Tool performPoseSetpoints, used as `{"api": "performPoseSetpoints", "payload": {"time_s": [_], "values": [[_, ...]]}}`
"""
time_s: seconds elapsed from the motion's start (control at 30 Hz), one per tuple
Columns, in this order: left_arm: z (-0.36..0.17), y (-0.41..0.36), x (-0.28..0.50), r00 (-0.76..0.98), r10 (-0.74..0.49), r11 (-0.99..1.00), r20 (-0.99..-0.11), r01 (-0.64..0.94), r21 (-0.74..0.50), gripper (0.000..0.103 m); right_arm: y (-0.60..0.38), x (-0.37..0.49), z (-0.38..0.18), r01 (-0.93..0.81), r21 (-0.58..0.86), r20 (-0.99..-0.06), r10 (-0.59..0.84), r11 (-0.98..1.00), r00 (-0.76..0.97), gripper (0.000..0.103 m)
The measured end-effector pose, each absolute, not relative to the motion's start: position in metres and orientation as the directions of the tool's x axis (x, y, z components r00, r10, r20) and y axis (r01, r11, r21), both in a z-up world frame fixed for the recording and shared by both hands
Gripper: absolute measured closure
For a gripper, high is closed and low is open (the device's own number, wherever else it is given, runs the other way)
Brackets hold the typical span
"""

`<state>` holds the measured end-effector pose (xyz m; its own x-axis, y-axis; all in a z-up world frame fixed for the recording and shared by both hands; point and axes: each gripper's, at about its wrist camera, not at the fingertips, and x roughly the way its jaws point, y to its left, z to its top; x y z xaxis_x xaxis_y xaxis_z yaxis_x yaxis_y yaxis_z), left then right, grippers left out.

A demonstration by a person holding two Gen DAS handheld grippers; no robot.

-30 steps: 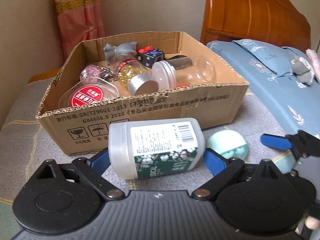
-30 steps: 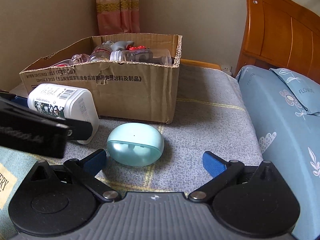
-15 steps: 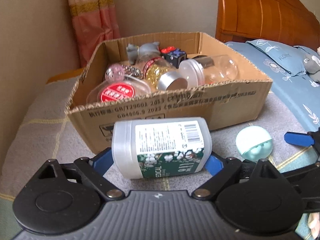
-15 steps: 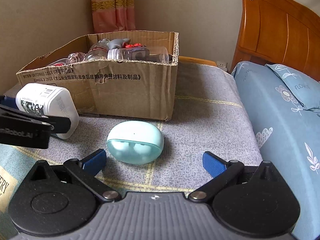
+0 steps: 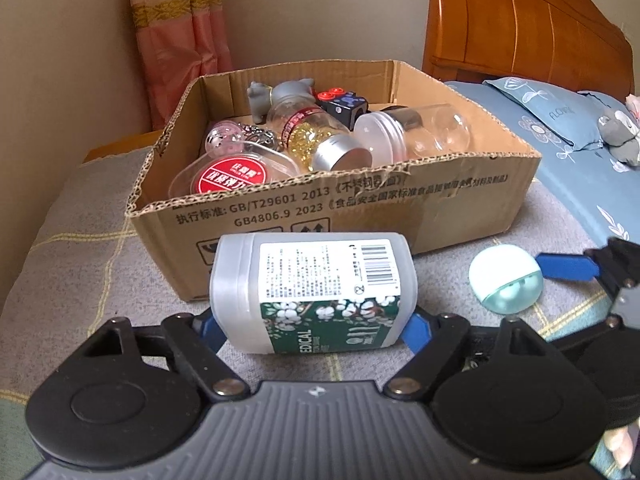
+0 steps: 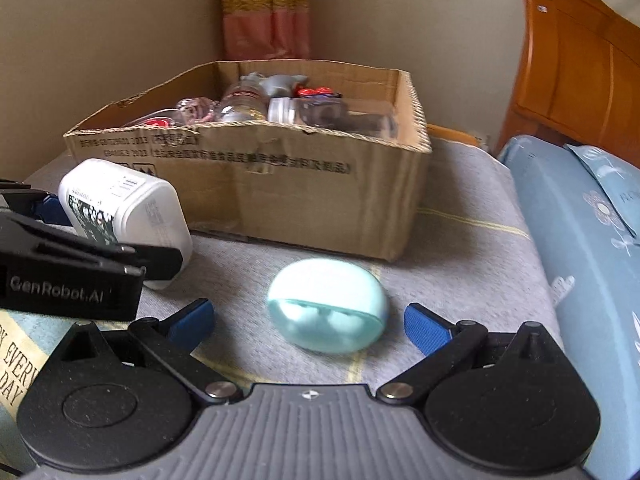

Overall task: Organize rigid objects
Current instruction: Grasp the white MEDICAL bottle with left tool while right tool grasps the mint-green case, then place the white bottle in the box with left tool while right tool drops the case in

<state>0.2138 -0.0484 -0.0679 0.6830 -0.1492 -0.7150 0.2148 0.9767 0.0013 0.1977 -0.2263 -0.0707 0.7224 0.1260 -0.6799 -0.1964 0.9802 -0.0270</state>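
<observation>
The left gripper [image 5: 312, 326] has just been closing; its blue pads now press both ends of the frosted white plastic bottle with the green floral label [image 5: 312, 292]. It looks stiff, light and smooth, so gripping the flat ends seems sound. The right gripper [image 6: 308, 322] stands wide around the mint-green rounded plastic case [image 6: 326, 304], not touching it.

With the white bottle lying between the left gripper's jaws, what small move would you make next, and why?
Probably finish closing the left gripper on the white bottle. Its jaws have just been closing, the blue pads sit at both ends of the bottle, and it lies on the blanket beside the cardboard box.

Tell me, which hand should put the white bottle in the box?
The left. Its gripper already has the white bottle between its just-closing jaws, facing the cardboard box. The right gripper stands open around the mint case.
</observation>
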Motion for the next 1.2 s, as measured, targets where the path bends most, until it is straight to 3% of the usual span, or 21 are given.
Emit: {"api": "performPoseSetpoints", "payload": {"time_s": [0.4,1.2], "values": [[-0.064,-0.044,0.214,0.67,-0.196,0.968,-0.716,0.249,-0.032,0.021,-0.219,0.195,-0.061,-0.241,-0.07,-0.676,0.132,0.968,0.725,0.037],[-0.03,-0.038,0.19,0.59,-0.274,0.902,-0.759,0.431,0.008,0.021,-0.236,0.171,-0.039,-0.355,-0.084,-0.71,0.194,0.931,0.677,0.037]]}}
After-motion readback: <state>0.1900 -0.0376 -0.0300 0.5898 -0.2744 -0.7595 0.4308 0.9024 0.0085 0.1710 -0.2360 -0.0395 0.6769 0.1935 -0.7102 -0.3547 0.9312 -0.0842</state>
